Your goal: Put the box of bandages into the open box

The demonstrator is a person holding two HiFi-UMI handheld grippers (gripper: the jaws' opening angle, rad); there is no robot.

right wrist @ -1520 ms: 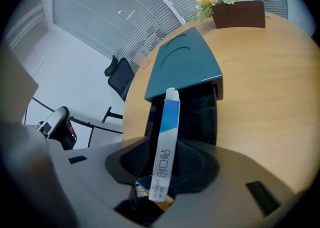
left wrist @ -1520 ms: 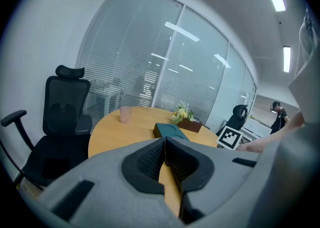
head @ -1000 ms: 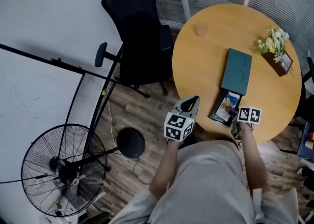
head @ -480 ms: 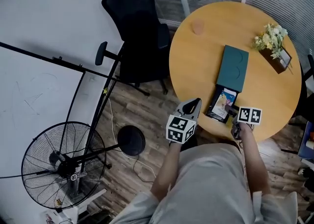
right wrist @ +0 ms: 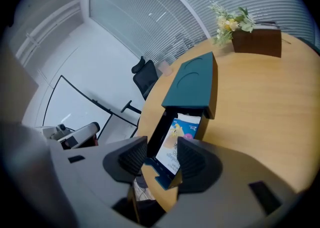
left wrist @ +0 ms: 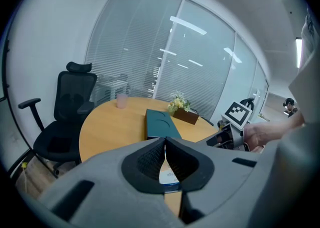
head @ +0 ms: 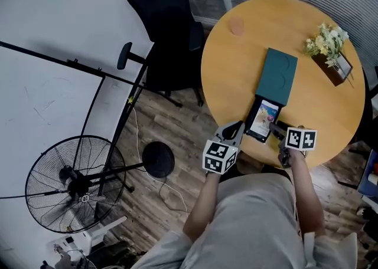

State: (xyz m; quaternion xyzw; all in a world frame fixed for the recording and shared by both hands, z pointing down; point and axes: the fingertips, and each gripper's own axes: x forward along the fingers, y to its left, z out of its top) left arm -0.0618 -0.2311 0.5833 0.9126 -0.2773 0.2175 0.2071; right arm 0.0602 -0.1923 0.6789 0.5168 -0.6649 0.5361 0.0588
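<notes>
- Table (head: 236, 79), round and wooden, fills the upper right of the head view. On it the box of bandages (head: 264, 118) lies inside the open box (head: 257, 138), with the teal cover (head: 276, 77) just above it in the frame. The right gripper (head: 275, 127) points at the pack's near end from the lower right. The left gripper (head: 237, 125) hangs at the table edge, left of the tray and apart from it.
- Left gripper view: the jaws are pressed together at centre frame with nothing between them. The pack shows just beyond their tips, lower centre.
- Right gripper view: the jaws stand well apart and grip nothing. The near end of the pack (right wrist: 176, 142) lies between and just beyond them, inside the black wall of the open box (right wrist: 156, 133), and its far end reaches under the teal cover (right wrist: 192, 84). A dark blue flap (right wrist: 159, 174) appears to project at the near edge.
- Step in hand, as judged: placement looks all but complete, so release cleanly. Keep the jaws wide and draw straight back along the pack's long axis, so that neither pad snags the flap or drags the pack out. Keep the left gripper clear.
</notes>
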